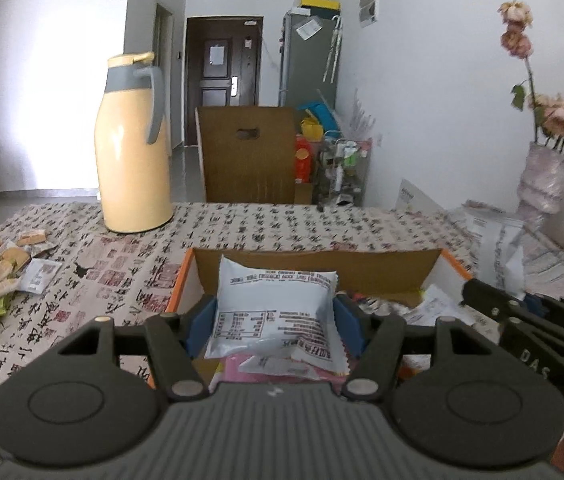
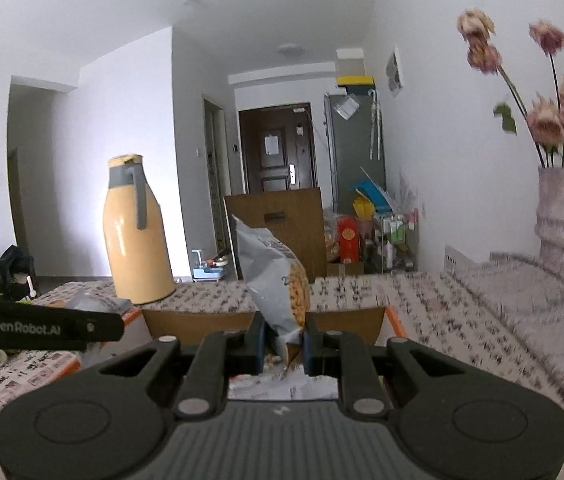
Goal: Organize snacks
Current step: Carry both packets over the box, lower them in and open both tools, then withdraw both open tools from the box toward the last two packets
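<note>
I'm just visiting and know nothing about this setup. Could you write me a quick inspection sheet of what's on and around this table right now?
Surface: table under a cloth printed with dark characters.
Job's things: open cardboard box with packets inside; white snack packet held over it; grey snack bag held upright above the box.
Clutter: loose snack packets at the table's left edge; yellow jug; vase of dried flowers; papers beside the vase.
Grippers: left gripper closed on the white snack packet; right gripper closed on the grey snack bag.
Cables: nothing seen.
Surroundings: wooden chair, dark door, grey fridge.
</note>
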A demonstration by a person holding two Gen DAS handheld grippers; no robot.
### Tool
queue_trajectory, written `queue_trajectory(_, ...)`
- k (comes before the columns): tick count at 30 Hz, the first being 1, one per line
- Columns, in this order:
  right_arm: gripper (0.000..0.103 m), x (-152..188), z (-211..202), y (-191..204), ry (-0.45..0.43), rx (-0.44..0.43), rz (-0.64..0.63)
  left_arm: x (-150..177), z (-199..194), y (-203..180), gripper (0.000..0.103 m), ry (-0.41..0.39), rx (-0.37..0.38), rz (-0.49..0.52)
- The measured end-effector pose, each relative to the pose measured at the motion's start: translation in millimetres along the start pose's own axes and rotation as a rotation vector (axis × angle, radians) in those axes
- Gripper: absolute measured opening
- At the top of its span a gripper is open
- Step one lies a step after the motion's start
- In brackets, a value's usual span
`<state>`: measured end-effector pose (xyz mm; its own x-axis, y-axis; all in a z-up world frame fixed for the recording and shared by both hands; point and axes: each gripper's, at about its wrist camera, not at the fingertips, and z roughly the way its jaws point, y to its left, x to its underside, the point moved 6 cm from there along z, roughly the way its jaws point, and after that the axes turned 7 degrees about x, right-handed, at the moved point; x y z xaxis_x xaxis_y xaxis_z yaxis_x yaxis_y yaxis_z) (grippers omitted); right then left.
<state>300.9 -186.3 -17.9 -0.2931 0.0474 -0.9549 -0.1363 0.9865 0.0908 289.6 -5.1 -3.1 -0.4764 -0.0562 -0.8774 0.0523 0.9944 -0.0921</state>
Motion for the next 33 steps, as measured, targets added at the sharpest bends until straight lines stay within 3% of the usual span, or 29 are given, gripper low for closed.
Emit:
queue_trajectory(8, 0.017, 17.5, 17.6, -8.1, 0.066, 0.039, 0.005, 13.4, 19.2, 9.1, 0.065, 0.068, 0.000, -0.011)
queue_trajectory(13, 0.021, 21.8, 20.0, -9.0, 0.084, 0.066, -0.006, 15.2, 16.7, 12.3, 0.080, 0.063, -0.027, -0.024)
queue_trajectory(14, 0.024, 22.8, 19.9, -9.1, 0.087, 0.074, -0.012, 15.1, 15.7, 13.5, 0.086, 0.060, -0.032, -0.030)
queue_trajectory(17, 0.051, 24.3, 19.4, -9.3, 0.093, 0.086, -0.021, 13.4, 13.7, 15.9, 0.102, 0.047, -0.061, -0.035)
queue_trajectory(19, 0.077, 23.3, 16.7, -10.5, 0.081, 0.102, -0.018, 13.0, 13.2, 17.3, 0.103, 0.045, -0.079, -0.037)
queue_trajectory(22, 0.103, 21.4, 13.7, -14.5, 0.068, 0.122, -0.001, 13.8, 15.4, 19.7, 0.103, 0.055, -0.087, -0.047)
queue_trajectory(33, 0.103, 20.5, 14.0, -20.6, 0.077, 0.127, 0.030, 14.9, 16.7, 21.4, 0.103, 0.067, -0.093, -0.058)
